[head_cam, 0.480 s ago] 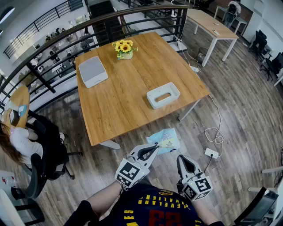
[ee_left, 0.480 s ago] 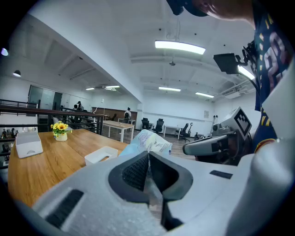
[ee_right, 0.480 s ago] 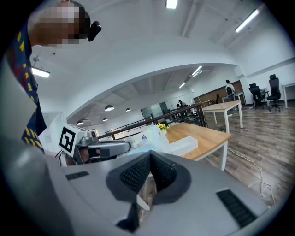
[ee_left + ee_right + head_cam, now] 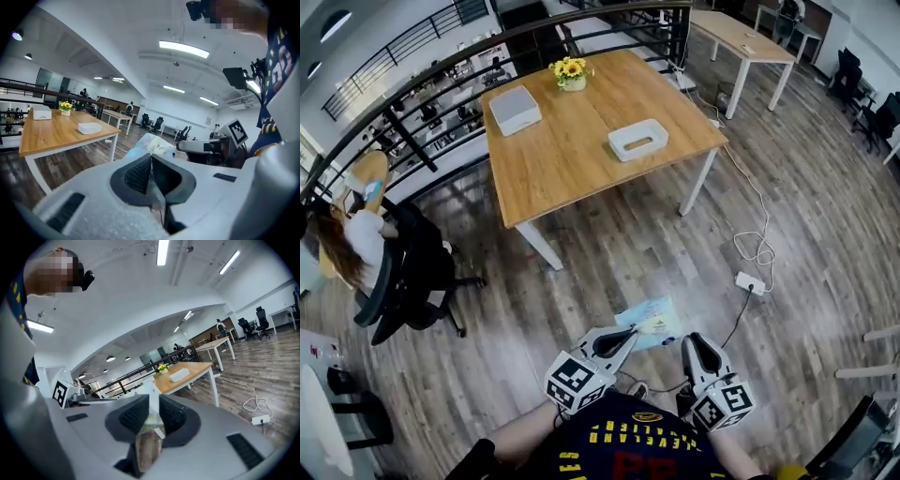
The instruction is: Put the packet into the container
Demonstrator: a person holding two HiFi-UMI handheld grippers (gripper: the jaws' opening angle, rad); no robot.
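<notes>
A light blue packet (image 4: pixel 647 323) with a pale label hangs above the wood floor, close to my body. My left gripper (image 4: pixel 628 335) is shut on its near left edge; in the left gripper view the packet (image 4: pixel 152 144) sticks out beyond the closed pads (image 4: pixel 140 173). My right gripper (image 4: pixel 692 342) sits at the packet's right corner, its jaws almost together on a thin strip of film (image 4: pixel 150 389). The white open container (image 4: pixel 638 139) stands on the wooden table (image 4: pixel 562 159), well ahead of both grippers. It also shows as the container (image 4: pixel 89 128) and the container (image 4: pixel 179 375).
A closed white box (image 4: pixel 515 109) and a pot of sunflowers (image 4: pixel 570 73) stand on the table's far side. A black railing (image 4: pixel 441 103) runs behind it. A person sits in a chair (image 4: pixel 389 281) at left. A power strip and cable (image 4: pixel 748 281) lie on the floor at right.
The table and container now sit farther away and higher in the head view, with more floor between them and me. Both grippers and the packet keep their places relative to each other.
</notes>
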